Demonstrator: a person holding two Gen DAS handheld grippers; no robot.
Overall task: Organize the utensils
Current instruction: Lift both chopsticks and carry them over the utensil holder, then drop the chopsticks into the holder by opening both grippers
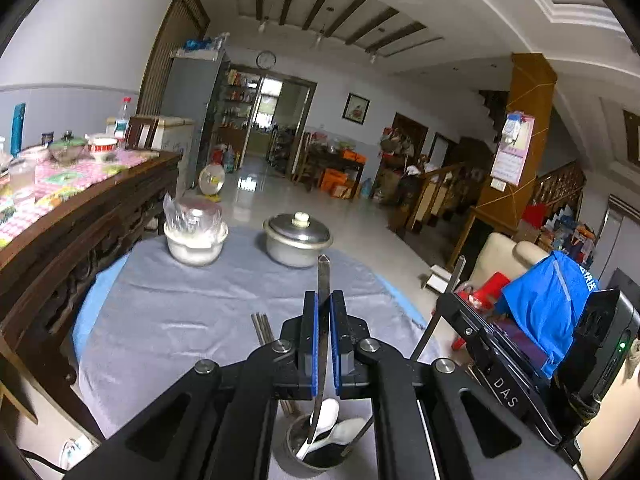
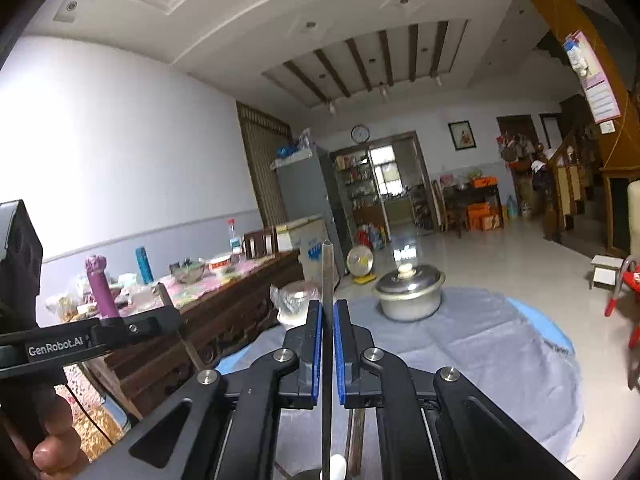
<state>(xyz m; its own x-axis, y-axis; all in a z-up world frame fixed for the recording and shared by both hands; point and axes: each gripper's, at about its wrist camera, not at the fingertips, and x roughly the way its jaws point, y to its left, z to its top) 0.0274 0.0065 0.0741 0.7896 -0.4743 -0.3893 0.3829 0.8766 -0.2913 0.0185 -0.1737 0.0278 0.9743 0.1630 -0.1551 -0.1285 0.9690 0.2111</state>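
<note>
Here, the left gripper (image 1: 324, 312) had its blue-padded fingers (image 1: 311, 344) clamped on a flat metal utensil handle (image 1: 322, 280), its lower end in the round metal cup (image 1: 316, 450) with white plastic spoons (image 1: 332, 428) at six o'clock on the grey-clothed bench (image 1: 180, 312). The right gripper (image 2: 328, 320) pinched a similar upright metal strip (image 2: 328, 272); a lidded steel pot (image 2: 409, 292) stood at one o'clock.

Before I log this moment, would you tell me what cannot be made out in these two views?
- Utensil cup, left wrist view: its base is cut off by the bottom edge; the left claw covers part of it.
- Chopsticks on the cloth, left wrist view: their near ends are hidden behind the claw.
- Lower end of the chopstick in the right claw, right wrist view: cut off by the bottom edge.
- White bowl, right wrist view: partly hidden by the claw.
</note>
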